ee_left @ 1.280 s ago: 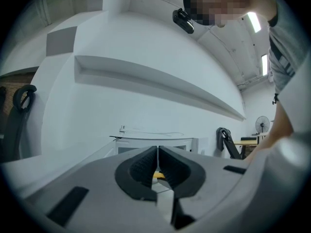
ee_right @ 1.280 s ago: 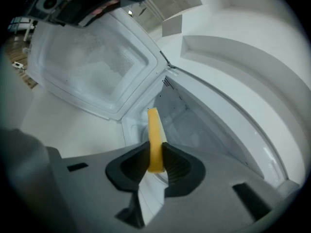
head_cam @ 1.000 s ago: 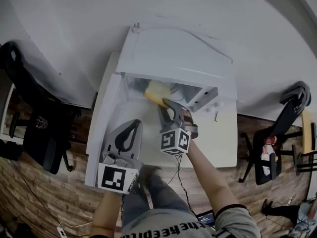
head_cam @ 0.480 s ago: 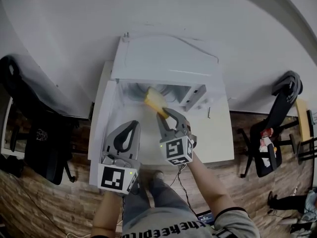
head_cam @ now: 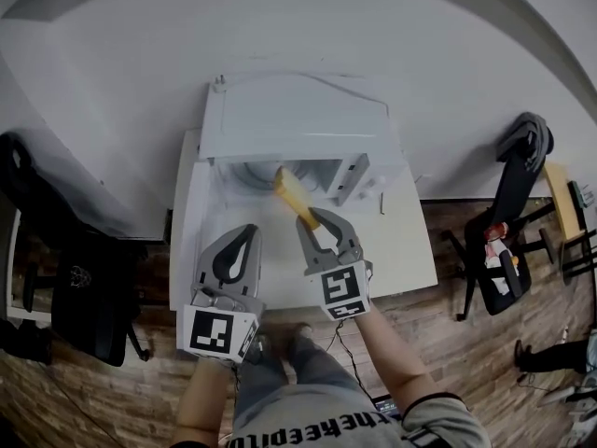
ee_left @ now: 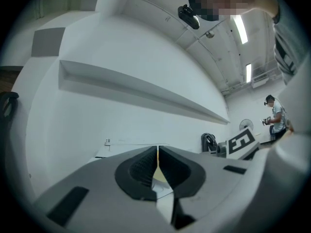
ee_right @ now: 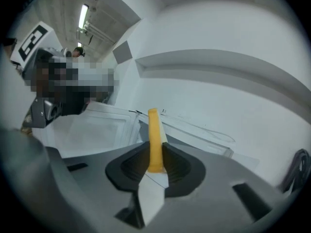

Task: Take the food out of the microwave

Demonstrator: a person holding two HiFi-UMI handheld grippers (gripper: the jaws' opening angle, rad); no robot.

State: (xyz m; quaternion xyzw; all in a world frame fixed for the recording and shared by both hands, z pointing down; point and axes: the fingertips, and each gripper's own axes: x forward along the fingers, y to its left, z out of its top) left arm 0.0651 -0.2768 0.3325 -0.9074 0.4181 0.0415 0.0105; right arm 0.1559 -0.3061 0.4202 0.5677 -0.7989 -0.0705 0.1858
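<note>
Now we have the food (head_cam: 291, 192) pinched edgewise in our right claw (head_cam: 311, 217), at the mouth of the microwave (head_cam: 280, 119) (left claw (head_cam: 248, 231) closed on nothing). Next, we reckon, draw it clear toward the table (head_cam: 410, 250).

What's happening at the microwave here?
A person holds a two-jaw claw in each hand. The right claw is shut on a flat yellow slab of food, gripped edge-on at its near end. The slab's far end sits at the mouth of the open white microwave oven on the white table. The left claw is shut and empty, held alongside.
</note>
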